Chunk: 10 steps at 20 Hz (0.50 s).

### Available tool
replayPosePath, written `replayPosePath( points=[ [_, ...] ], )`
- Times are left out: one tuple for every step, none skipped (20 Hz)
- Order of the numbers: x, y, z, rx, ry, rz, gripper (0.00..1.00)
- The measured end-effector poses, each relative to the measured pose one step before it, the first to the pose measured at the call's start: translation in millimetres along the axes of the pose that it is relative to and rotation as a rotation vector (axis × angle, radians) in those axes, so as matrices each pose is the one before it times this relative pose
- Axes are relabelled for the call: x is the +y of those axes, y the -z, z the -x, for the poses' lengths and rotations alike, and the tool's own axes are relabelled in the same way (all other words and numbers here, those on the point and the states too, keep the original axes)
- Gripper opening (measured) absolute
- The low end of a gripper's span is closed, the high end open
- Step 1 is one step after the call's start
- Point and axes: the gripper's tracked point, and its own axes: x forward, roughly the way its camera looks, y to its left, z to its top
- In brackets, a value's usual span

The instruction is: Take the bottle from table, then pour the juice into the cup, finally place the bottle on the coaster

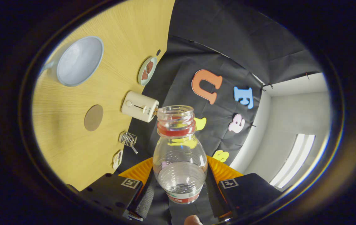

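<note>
**Bottle tipped in my tool, cup off to the side**

While I hold the view rolled over on its side, my tool grips the clear plastic bottle with both fingers pressed against its lower body, one on each flank. The bottle stands out ahead of the fingers, its uncapped mouth pointing away from me, with a red ring around the neck. It is see-through and I cannot make out any coloured juice in it. A label band wraps its base, close to my fingers.

The wooden bench runs along one side of the view, tilted by my roll. On it, well apart from the bottle, sits the pale blue cup, its open mouth facing me and its inside looking bare. Between the cup and my fingers lies the round brown coaster, flat on the wood with nothing on it. Just beyond the coaster, at the bench's far edge, sits a cream boxy device with a round knob. Further along that edge is a small plate holding reddish-brown pieces, and nearer to me a little wire basket.
</note>
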Motion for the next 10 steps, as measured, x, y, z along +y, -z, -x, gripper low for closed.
replayPosePath(
  points=[
    [1.40, -0.23, 0.73, 0.00178, -0.00750, -0.00384, 0.79],
    [1.61, -0.19, 0.17, -0.00135, -0.00714, -0.01037, 0.79],
    [3.12, 1.52, -0.69, 0.00457, -0.01026, -0.01184, 0.79],
    [3.55, 2.01, -0.23, 0.00411, -0.01066, -0.01087, 0.79],
    [4.98, 2.38, -0.68, 0.00470, -0.01574, -0.01348, 0.79],
    [5.55, 1.56, -2.00, 0.00479, -0.01606, -0.01649, 0.79],
    [5.69, 4.03, -0.98, 0.00704, -0.02048, -0.02319, 0.79],
    [7.92, 2.95, -1.87, 0.00743, -0.03172, -0.04044, 0.79],
    [6.04, 4.79, -0.13, 0.00998, -0.03541, -0.06134, 0.79],
    [5.54, 6.36, -0.62, 0.01414, -0.03939, -0.07074, 0.79]
  ],
)
